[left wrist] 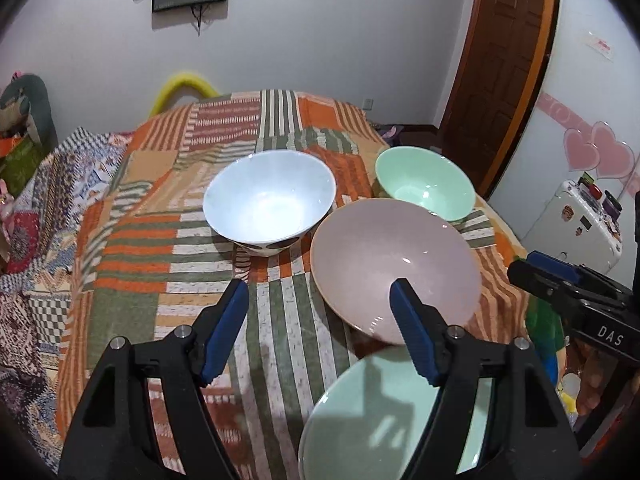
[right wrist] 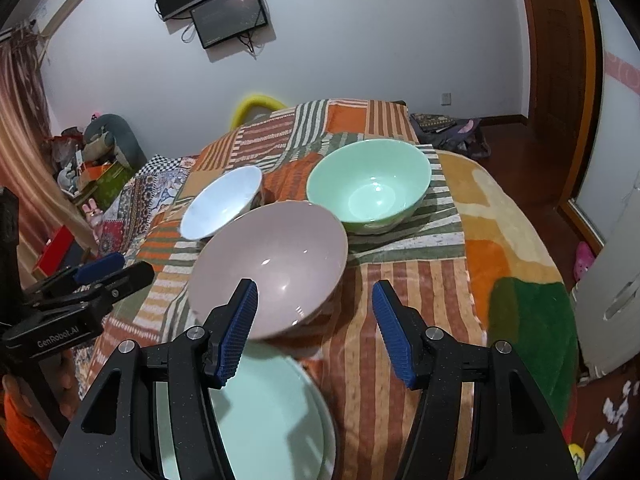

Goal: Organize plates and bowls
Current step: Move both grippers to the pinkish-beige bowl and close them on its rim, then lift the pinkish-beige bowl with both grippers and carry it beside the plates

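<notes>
Two hand-held grippers hung above a table covered by a striped patchwork cloth in orange, green and cream. The left gripper had its blue-padded fingers spread wide apart with nothing between them; only the cloth and the near edge of the crockery lay below the gap. The right gripper likewise stood open and empty, its blue ribbed pads framing the near rim of the pink bowl without touching it. Four pieces of tableware rested on the cloth. The pink bowl sat upright near the middle of the table, closest to both grippers among the bowls. The white bowl, dark-spotted on its outer wall, stood upright just beside the pink bowl, farther back and to the left in the left wrist view; whether the two rims touched could not be told. The green bowl stood upright behind the pink bowl toward the right, its near wall partly hidden by the pink rim. A pale green plate lay flat at the near edge of the table, directly under the grippers, with the pink bowl's near side overlapping its far rim in both views. In the left wrist view the right gripper appeared at the right margin; in the right wrist view the left gripper appeared at the left margin. A dark wall-mounted screen hung on the white wall behind, and a wooden door stood at the right.
</notes>
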Motion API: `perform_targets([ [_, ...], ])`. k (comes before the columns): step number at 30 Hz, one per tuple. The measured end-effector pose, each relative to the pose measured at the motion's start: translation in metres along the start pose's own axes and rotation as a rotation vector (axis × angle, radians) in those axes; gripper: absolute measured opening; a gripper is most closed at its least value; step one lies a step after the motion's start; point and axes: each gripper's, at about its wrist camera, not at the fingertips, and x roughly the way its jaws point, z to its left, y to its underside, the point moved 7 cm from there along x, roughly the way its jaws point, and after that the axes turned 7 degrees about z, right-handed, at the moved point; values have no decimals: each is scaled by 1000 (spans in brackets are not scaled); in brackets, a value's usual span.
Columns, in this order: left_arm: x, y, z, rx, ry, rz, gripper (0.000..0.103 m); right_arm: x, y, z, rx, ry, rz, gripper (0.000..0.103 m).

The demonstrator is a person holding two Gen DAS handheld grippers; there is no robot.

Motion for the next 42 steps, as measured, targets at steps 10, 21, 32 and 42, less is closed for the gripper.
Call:
perform_targets([
  [10,48,-12,13,-35,-16,39,72,33,-6,-17,48,-12,48,56],
  [21,80,-15,13,-52,33,86,37,51,-4,-23,71,-56,96,43],
  [32,85,-10,1,-17,27,97,12,61,-2,-20,46,-93,131,18],
  [42,72,-8,-1,-16,35,117,12,50,-4,-18,54,-84,122,17],
])
